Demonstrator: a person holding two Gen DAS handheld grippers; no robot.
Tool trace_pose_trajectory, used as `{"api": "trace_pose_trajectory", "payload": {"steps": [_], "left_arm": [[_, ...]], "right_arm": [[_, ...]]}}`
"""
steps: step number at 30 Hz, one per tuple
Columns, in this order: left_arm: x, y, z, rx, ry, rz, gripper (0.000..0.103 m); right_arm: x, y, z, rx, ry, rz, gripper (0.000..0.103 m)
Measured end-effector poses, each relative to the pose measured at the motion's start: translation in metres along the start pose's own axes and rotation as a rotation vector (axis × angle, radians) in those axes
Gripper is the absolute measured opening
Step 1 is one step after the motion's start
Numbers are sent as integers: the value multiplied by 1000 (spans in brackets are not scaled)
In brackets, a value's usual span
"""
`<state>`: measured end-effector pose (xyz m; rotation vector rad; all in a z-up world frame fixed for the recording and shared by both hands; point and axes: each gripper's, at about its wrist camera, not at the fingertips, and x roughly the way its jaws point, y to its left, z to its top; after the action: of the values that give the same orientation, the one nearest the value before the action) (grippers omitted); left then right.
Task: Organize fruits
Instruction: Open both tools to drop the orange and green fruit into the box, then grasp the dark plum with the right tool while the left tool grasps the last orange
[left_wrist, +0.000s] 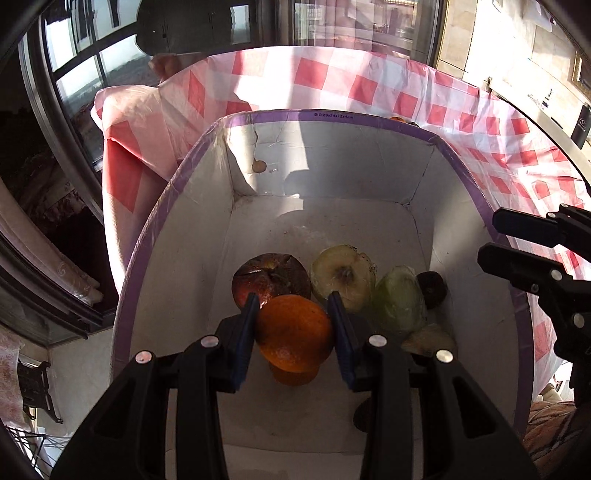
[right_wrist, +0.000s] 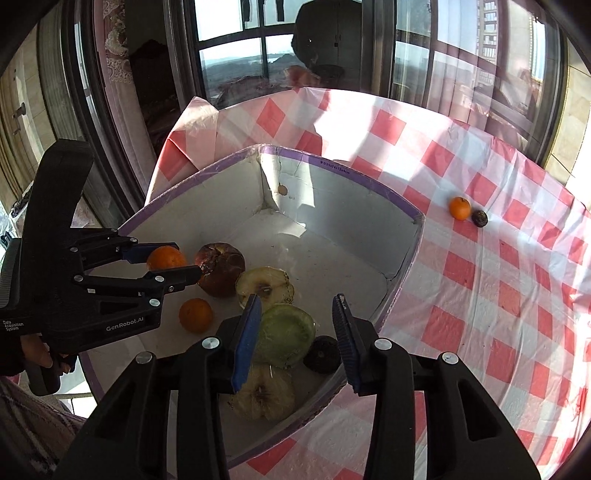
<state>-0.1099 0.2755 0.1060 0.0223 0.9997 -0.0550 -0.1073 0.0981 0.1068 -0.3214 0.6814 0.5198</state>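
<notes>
A white cardboard box (right_wrist: 332, 206) with a purple-taped rim is sitting on a table draped in a red-and-white checked cloth (right_wrist: 480, 295), with tall windows behind it and bright sunlight falling across everything.

The left gripper (left_wrist: 293, 314) is reaching down into the box, its 2 blue-padded jaws clamping an orange (left_wrist: 293, 332) from both sides. In the right wrist view this orange is hanging above the box floor, and a second orange (right_wrist: 195, 315) is lying on the floor below it. A person's hand (right_wrist: 37, 354) is gripping the handle of the left gripper at the edge of that view.

The right gripper (right_wrist: 297, 321) is hovering over the near corner of the box. Its jaws are standing at their narrowest setting, and nothing is pressing against the pads, so it is holding nothing.

Other fruit is lying on the box floor: a dark red apple (right_wrist: 220, 269), a pale yellow apple (right_wrist: 264, 286) beside it, a green round fruit (right_wrist: 286, 334), a small dark fruit (right_wrist: 322, 357) touching the green one, and another pale apple (right_wrist: 264, 395) nearest the right gripper.

2 fruits are resting outside the box on the cloth, well apart from it: a third orange (right_wrist: 460, 208) and a small dark fruit on the cloth (right_wrist: 479, 218), side by side and touching.
</notes>
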Motion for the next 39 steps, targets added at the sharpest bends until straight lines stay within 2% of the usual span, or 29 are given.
{"api": "trace_pose_trajectory", "payload": {"steps": [2, 4, 5, 6, 18, 28, 34, 36, 39], "left_arm": [[1, -4, -1, 17, 13, -11, 40], [1, -7, -1, 24, 19, -20, 61], [0, -9, -1, 32, 17, -11, 77], [-2, -12, 0, 43, 9, 2, 83], [3, -18, 1, 77, 35, 21, 87], [9, -20, 3, 77, 69, 63, 92], [10, -15, 8, -10, 89, 103, 93], [10, -14, 14, -64, 88, 104, 93], [7, -19, 29, -136, 62, 103, 94]], "right_arm": [[-1, -3, -1, 12, -2, -6, 41], [-1, -7, -1, 30, -1, -8, 43], [0, -8, -2, 38, 0, -7, 44], [0, -9, -2, 45, 2, -4, 45], [1, -18, -9, 105, -4, 2, 54], [-5, -38, -16, 178, -14, -2, 67], [-5, -68, -38, 243, 44, -32, 74], [-5, -81, -47, 282, 55, -18, 82], [-8, -91, -49, 280, 54, 28, 86]]}}
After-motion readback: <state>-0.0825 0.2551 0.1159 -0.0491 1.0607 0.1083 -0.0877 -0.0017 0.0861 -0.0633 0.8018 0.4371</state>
